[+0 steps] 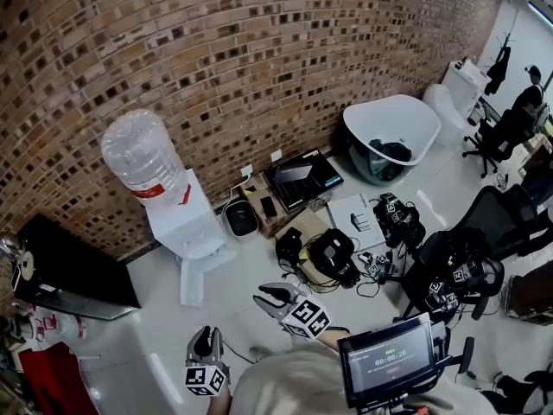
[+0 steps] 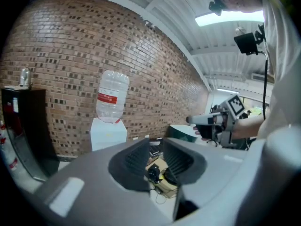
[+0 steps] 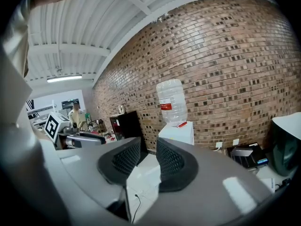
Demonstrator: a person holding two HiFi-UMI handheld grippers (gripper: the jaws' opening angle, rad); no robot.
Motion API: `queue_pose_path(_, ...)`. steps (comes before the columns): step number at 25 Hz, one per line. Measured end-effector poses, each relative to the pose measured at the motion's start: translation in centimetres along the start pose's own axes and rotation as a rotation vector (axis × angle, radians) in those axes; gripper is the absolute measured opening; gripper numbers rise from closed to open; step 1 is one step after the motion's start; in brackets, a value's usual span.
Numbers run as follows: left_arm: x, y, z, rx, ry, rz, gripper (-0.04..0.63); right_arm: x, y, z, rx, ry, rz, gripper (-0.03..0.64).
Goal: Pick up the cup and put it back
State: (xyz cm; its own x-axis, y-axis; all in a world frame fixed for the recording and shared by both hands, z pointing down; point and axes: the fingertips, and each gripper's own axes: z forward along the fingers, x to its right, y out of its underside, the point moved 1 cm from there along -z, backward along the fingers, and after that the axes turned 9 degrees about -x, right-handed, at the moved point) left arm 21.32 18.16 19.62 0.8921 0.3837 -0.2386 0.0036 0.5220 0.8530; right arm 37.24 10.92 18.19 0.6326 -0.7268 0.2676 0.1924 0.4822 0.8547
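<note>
A white water dispenser, topped with a clear upturned bottle, stood against the brick wall ahead of me. A black cabinet stood to its left. To its right, on the pale floor, lay a flat black case and a tangle of black gear and cables, with a white tub-shaped seat beyond. Black office chairs stood farther right.
</note>
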Motion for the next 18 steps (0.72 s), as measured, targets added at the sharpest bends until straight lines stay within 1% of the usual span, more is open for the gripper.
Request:
queue_pose_path(8, -0.4, -0.5, 1.7, -0.009, 0.022, 0.006, 0.084, 1.1, 1.1, 0.4, -0.021, 0.022, 0.024, 0.106)
queue_pose_path(18, -1.1, -0.9, 2.2, -0.01, 0.034, 0.006, 0.084, 1.2, 0.5, 0.8, -0.021, 0.034, 0.023, 0.106)
